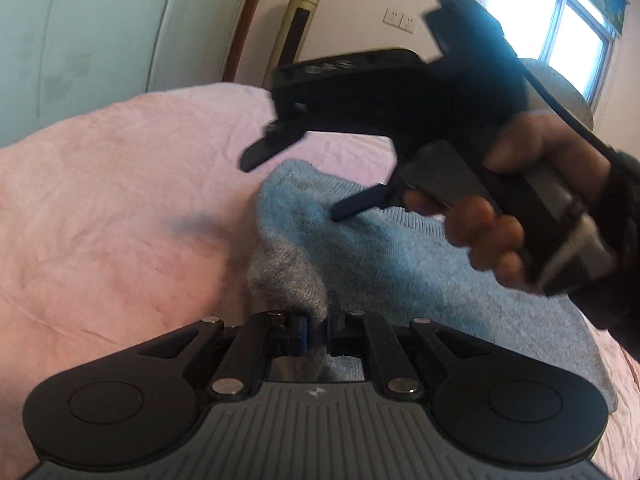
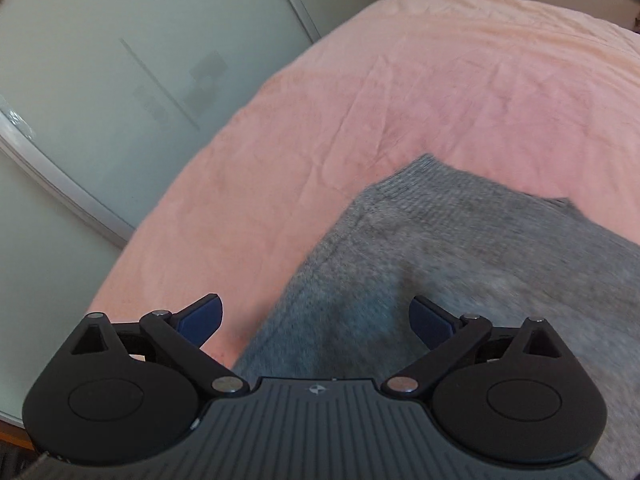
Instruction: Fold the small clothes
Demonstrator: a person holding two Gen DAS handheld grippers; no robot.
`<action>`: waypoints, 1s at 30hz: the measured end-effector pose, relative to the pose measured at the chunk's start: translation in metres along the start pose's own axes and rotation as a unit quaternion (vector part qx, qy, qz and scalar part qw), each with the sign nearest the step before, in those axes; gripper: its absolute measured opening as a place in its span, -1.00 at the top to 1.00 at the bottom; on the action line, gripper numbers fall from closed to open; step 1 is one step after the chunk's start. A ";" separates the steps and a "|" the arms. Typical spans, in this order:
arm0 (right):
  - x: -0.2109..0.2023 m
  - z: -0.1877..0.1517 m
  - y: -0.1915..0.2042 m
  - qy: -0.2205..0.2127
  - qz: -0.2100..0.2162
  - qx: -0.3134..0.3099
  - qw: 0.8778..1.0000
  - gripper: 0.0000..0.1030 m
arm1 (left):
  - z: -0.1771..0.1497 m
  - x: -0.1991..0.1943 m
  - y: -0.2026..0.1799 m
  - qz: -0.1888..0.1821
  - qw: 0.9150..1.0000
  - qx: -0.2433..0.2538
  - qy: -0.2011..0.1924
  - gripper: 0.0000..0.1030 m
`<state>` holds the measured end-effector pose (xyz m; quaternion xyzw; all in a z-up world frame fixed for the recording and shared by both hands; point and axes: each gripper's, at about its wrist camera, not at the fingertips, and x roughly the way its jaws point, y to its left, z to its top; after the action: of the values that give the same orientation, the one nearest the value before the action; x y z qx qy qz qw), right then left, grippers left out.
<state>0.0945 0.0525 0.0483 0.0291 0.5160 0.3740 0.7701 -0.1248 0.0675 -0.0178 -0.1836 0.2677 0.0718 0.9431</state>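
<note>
A grey-blue knitted garment (image 1: 400, 256) lies on a pink bedspread (image 1: 120, 200). My left gripper (image 1: 318, 326) is shut on a bunched corner of the garment, and the knit bulges up between its pads. In the left wrist view, the right gripper (image 1: 296, 188) hovers blurred above the garment, held by a hand (image 1: 500, 232), its fingers spread. In the right wrist view, the right gripper (image 2: 316, 320) stands open over the near edge of the garment (image 2: 460, 264), nothing between its blue pads.
The pink bedspread (image 2: 400, 92) stretches away beyond the garment. A frosted sliding door (image 2: 100, 100) stands at the left. A tall gold appliance (image 1: 296, 28), wall sockets (image 1: 400, 20) and a bright window (image 1: 560, 28) are at the back.
</note>
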 end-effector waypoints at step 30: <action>0.014 0.014 0.004 0.065 -0.110 -0.089 0.988 0.38 | -0.024 -0.023 -0.059 0.011 0.969 0.242 -0.054 0.92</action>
<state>0.1062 0.0688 0.0456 -0.1206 0.5301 0.3327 0.7705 -0.1422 0.0028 -0.0062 0.0575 0.2281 0.0252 0.9716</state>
